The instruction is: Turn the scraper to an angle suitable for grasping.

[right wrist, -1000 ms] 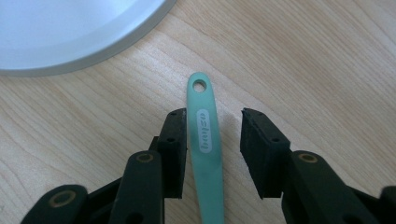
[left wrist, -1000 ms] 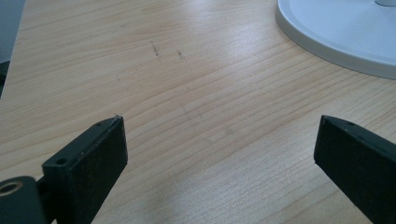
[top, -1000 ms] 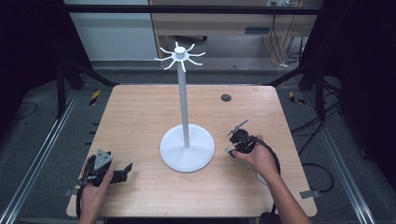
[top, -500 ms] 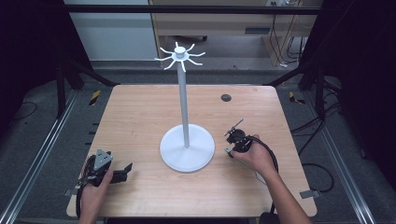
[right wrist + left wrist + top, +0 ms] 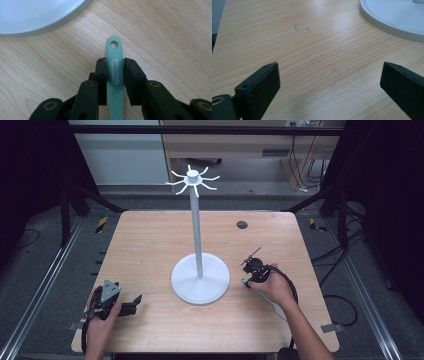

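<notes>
One wooden table (image 5: 150, 245). One white stand (image 5: 198, 240) on it, with one round base (image 5: 200, 285), one upright pole and one crown of hooks (image 5: 192, 180) at the top; about eight hooks, too small to count surely. One green handle (image 5: 115, 72) with one hole at its end. Two grippers: the left gripper (image 5: 134, 301) and the right gripper (image 5: 248, 270), each with two black jaws. Two hands, one on each gripper. One small dark round hole (image 5: 242, 224) in the tabletop near the far edge.
</notes>
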The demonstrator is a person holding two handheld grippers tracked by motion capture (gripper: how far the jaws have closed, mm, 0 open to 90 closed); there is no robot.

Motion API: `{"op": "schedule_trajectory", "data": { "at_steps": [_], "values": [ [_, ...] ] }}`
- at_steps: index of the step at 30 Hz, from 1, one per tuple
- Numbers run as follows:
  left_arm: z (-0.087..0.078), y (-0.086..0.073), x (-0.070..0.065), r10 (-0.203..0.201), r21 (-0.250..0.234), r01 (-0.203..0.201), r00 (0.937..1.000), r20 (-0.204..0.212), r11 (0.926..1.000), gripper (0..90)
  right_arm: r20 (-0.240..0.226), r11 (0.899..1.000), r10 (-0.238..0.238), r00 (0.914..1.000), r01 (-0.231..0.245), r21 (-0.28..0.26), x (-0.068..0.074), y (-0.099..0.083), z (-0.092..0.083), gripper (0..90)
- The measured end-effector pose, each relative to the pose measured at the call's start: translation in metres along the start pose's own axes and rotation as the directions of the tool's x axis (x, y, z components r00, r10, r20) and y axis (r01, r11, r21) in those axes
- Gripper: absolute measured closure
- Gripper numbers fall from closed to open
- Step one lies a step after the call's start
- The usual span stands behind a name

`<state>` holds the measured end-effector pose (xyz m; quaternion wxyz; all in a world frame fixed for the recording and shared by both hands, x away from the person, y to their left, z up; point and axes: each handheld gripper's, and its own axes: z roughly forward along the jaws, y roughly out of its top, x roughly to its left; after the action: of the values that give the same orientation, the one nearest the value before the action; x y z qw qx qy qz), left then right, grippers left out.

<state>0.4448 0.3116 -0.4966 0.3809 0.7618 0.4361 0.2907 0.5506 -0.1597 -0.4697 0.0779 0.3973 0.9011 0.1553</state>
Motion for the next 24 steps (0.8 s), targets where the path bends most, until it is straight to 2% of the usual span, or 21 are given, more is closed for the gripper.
{"op": "schedule_trajectory", "data": {
  "at_steps": [3,4,6,7,10,11,14,20,21,22,24],
  "values": [
    [0.0,0.0,0.0,0.0,0.0,0.0,1.0,-0.001,1.0,2.3,0.005,1.0,-0.01,0.9999,0.01,-0.008,-0.001,0.0,-0.001,74.2],
    [0.0,0.0,0.0,-0.001,0.0,0.001,1.0,-0.001,1.0,2.3,-0.001,0.999,-0.001,1.0,0.001,-0.034,-0.002,-0.001,-0.004,74.3],
    [0.0,0.0,0.0,-0.002,0.0,0.002,1.0,-0.001,1.0,2.2,-0.001,0.999,0.008,1.0,-0.008,-0.044,-0.002,-0.002,-0.005,74.3],
    [0.0,0.0,0.0,-0.002,0.0,0.002,1.0,-0.001,1.0,2.2,-0.004,0.997,0.022,0.9998,-0.022,-0.075,-0.003,-0.003,-0.01,74.4],
    [0.0,0.0,0.0,0.0,0.001,0.0,1.0,-0.001,1.0,2.2,-0.008,0.992,0.028,0.9996,-0.029,-0.121,-0.006,-0.007,-0.019,74.5],
    [0.0,0.0,0.0,0.001,0.001,-0.001,1.0,-0.001,1.0,2.2,-0.008,0.992,0.028,0.9996,-0.029,-0.121,-0.006,-0.007,-0.019,74.5],
    [0.0,0.0,0.0,0.002,0.003,-0.002,1.0,-0.001,1.0,2.2,-0.003,0.983,0.044,0.999,-0.044,-0.178,-0.009,-0.012,-0.032,74.5],
    [0.0,0.0,0.0,0.004,0.004,-0.004,1.0,-0.002,1.0,2.2,-0.004,0.97,0.069,0.9976,-0.068,-0.233,-0.012,-0.016,-0.048,74.5],
    [0.0,0.0,0.0,0.004,0.005,-0.004,1.0,-0.003,1.0,2.3,0.001,0.97,0.06,0.9982,-0.058,-0.237,-0.014,-0.017,-0.05,74.5],
    [0.0,0.0,0.0,0.005,0.005,-0.005,1.0,-0.003,1.0,2.3,-0.002,0.967,0.075,0.9972,-0.074,-0.244,-0.013,-0.017,-0.052,74.6],
    [0.0,0.0,0.0,0.004,0.005,-0.004,1.0,-0.003,1.0,2.2,0.015,0.962,0.077,0.9969,-0.071,-0.265,-0.015,-0.018,-0.057,74.6]
  ]
}}
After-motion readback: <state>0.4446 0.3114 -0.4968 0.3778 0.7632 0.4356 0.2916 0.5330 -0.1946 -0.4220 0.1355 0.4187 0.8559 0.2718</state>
